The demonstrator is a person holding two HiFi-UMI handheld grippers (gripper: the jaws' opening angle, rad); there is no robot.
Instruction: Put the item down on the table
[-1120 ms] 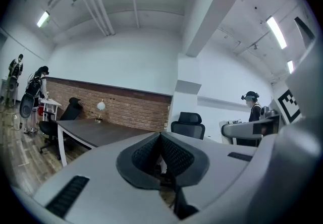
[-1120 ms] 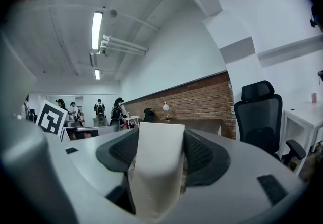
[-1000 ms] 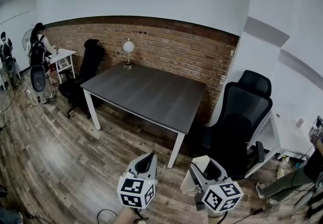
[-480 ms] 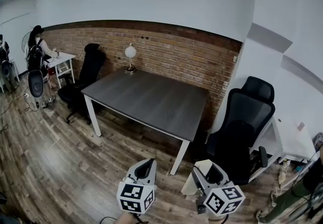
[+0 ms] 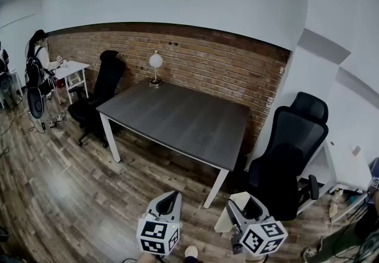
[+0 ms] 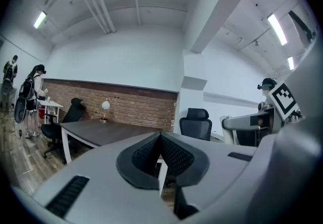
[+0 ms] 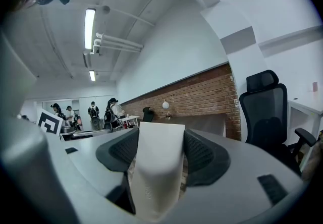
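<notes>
A cream-white flat item (image 7: 157,167) is clamped between the black pads of my right gripper (image 7: 160,153); in the head view the item (image 5: 229,215) sticks out left of the right gripper (image 5: 246,211) near the bottom edge. My left gripper (image 5: 167,204) is shut with nothing between its pads (image 6: 160,153). Both grippers hang over the wooden floor, short of the dark grey table (image 5: 177,116) with white legs, which stands against the brick wall.
A small globe lamp (image 5: 156,66) sits on the table's far corner. A black office chair (image 5: 291,152) stands right of the table, another (image 5: 102,90) at its left. A person (image 5: 37,72) stands by a small white table (image 5: 70,70) far left. A white desk (image 5: 347,167) is at right.
The view has shifted so the table sits slightly lower and farther right in frame. Both grippers have sunk toward the bottom edge. The right gripper still holds the item.
</notes>
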